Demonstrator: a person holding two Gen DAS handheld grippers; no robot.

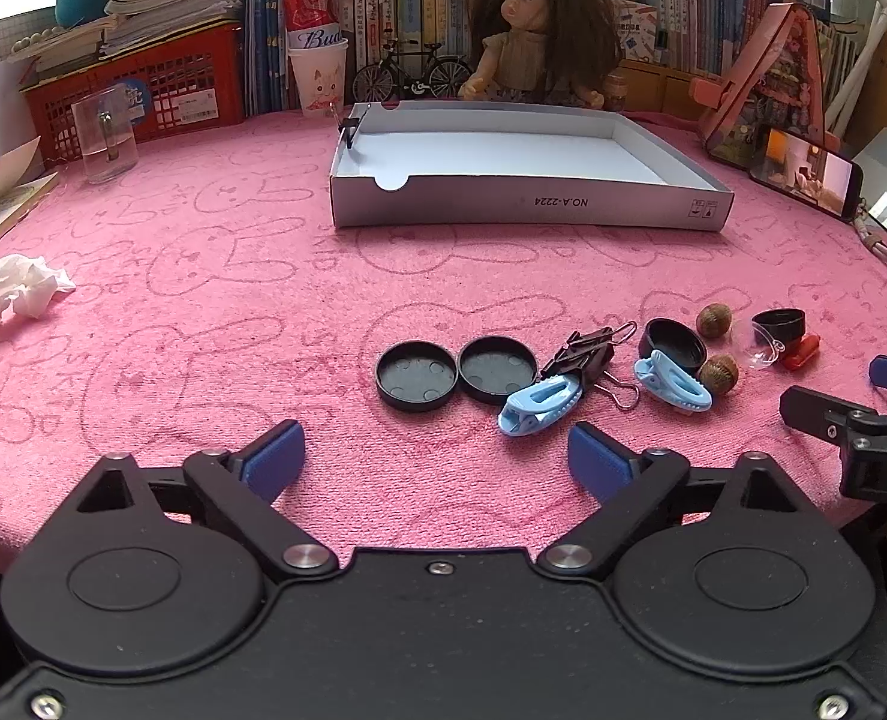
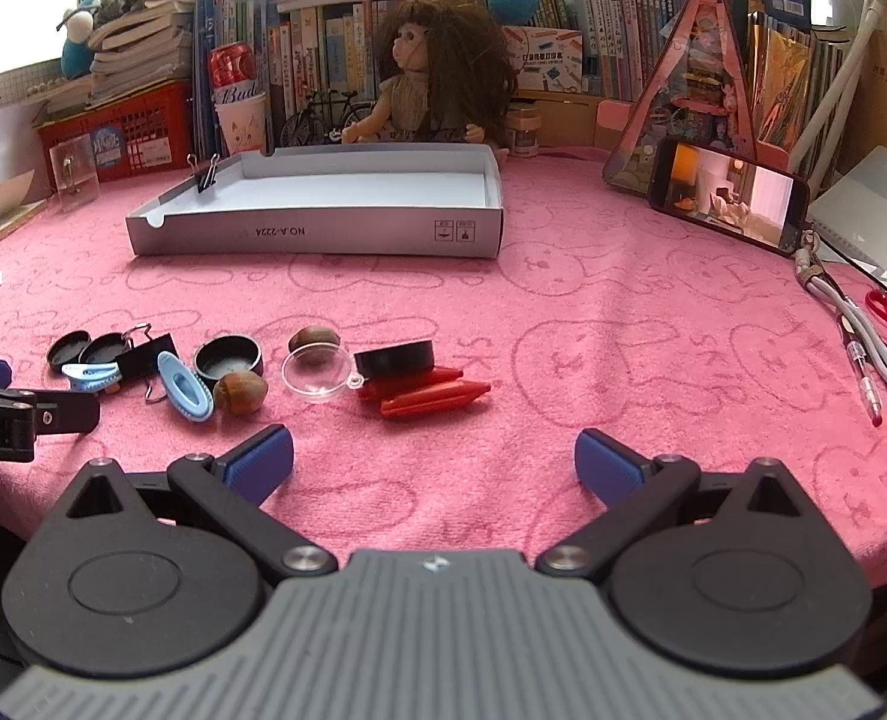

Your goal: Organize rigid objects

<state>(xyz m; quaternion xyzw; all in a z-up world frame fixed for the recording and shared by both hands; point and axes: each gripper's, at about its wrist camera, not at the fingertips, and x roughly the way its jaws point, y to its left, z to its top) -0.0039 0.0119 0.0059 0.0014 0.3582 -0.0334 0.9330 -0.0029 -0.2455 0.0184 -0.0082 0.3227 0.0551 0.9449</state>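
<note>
Barely started: box (image 1: 527, 204) holds only 1 binder clip (image 1: 349, 131); caps, clips, nuts etc. still on cloth. Left gripper (image 1: 437, 462) & right gripper (image 2: 434, 462) both wide open, empty.

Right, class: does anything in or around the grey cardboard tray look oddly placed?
Yes. A black binder clip is clamped upright on the grey cardboard tray's left wall instead of lying inside, whereas the other black binder clips lie loose on the pink cloth.
</note>
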